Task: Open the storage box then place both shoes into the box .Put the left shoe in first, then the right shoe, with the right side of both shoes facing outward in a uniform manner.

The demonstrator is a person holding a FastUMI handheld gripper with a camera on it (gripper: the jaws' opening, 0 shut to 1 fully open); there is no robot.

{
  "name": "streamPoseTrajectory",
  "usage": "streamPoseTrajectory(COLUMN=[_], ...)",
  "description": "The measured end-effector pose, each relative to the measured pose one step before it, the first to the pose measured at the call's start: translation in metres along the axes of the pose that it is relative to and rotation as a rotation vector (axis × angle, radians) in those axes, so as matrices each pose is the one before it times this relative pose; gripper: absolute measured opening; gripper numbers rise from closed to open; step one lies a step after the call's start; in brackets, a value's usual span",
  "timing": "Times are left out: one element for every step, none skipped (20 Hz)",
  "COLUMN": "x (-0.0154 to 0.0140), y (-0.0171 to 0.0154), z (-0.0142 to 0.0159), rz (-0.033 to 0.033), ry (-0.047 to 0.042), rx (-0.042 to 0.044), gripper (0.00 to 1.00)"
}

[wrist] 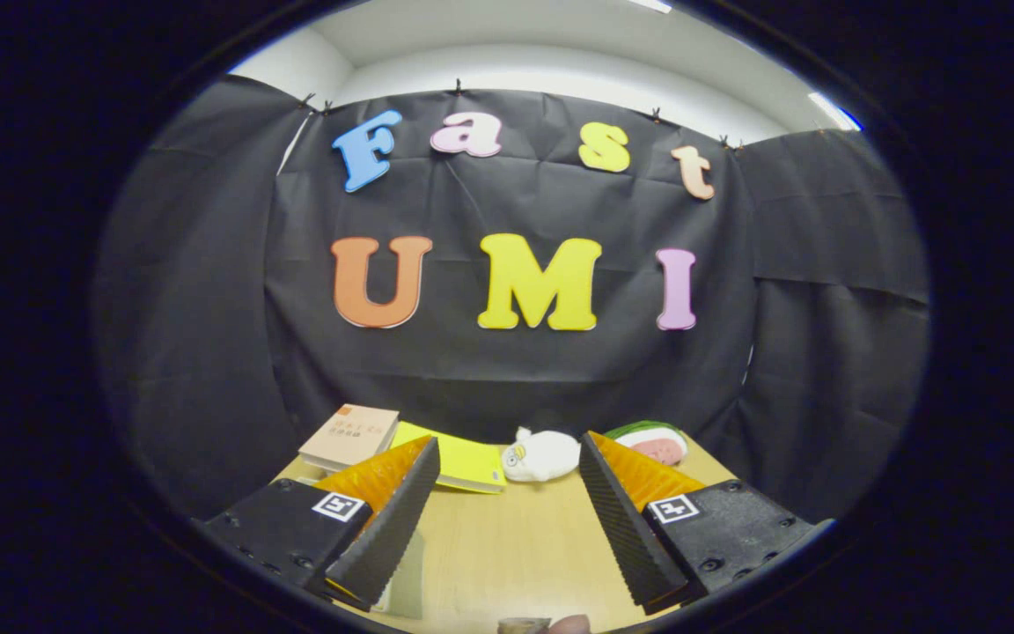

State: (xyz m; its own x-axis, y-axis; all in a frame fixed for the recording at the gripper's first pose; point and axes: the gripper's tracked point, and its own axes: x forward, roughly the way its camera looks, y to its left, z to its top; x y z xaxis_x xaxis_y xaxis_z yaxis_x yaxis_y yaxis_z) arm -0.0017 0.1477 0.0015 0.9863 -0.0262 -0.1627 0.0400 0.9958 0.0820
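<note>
Storage box and shoes: nothing near the claw can be told for certain as either of them. The nearest candidates are two cut-off things. One is a pale grey upright slab (pixel 405 577) touching the inner side of the left finger (pixel 393 519), at about 7 o'clock from the gap between the fingers. The other is a small brownish-grey rounded edge (pixel 523 625) at 6 o'clock, closer to the camera than the finger bases, with a pinkish rounded bit (pixel 570 623) just beside it. Too little of each shows to say what it is.

The gripper (pixel 509 449) is spread wide. Its two ridged fingers stand well apart and pinch nothing. Between them lies only the bare light wooden tabletop (pixel 507 546). The right finger (pixel 621 519) touches nothing.

Beyond the fingertips, a row of things lies along the far edge of the table, against the black cloth wall (pixel 208 352):
- A tan hardcover book (pixel 349 436) lies flat at 10 o'clock, past the left fingertip.
- A flat bright yellow notebook (pixel 463 462) lies at 11 o'clock, just beside the book and partly hidden by the left fingertip.
- A small white plush toy (pixel 544 455) sits at 12 o'clock, straight ahead of the gap and touching the notebook's edge.
- A soft watermelon-slice toy with a green rim and pink face (pixel 657 443) lies at 1 o'clock, just past the right fingertip.
</note>
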Motion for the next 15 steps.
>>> streamPoseTrajectory(x=[-0.00404,-0.00283,-0.00252,-0.00234,-0.00274,-0.00289,-0.00316,-0.00232,-0.00153,0.00153,0.00039,-0.00056,-0.00053,-0.00122,-0.00074], y=[-0.00954,-0.00967,-0.00802,-0.00474,-0.00322,-0.00351,-0.00311,-0.00199,-0.00185,0.00070,0.00052,-0.00004,-0.00035,-0.00026,0.00023], z=[0.00639,0.00607,0.00507,0.00488,0.00580,0.00292,0.00171,0.00065,-0.00028,-0.00174,-0.00083,-0.00140,-0.00110,-0.00124,-0.00077], rz=[-0.02019,-0.02451,-0.02201,-0.01281,-0.00933,-0.01145,-0.00772,-0.00715,-0.00584,-0.00227,-0.00110,-0.00074,-0.00138,-0.00284,-0.00067], ry=[-0.01308,-0.00857,-0.00937,-0.00726,-0.00628,-0.00278,-0.00187,0.00035,0.00033,0.00130,0.00275,0.00503,0.00473,0.00414,0.00390], rx=[-0.00153,-0.00105,-0.00176,0.00220,0.00919,0.00879,0.01082,0.00786,0.00507,0.00269,0.00428,0.00747,0.00189,0.00028,-0.00171], gripper=[1.00,1.00,1.00,1.00,1.00,1.00,1.00,1.00,1.00,1.00,1.00,1.00,1.00,1.00,1.00])
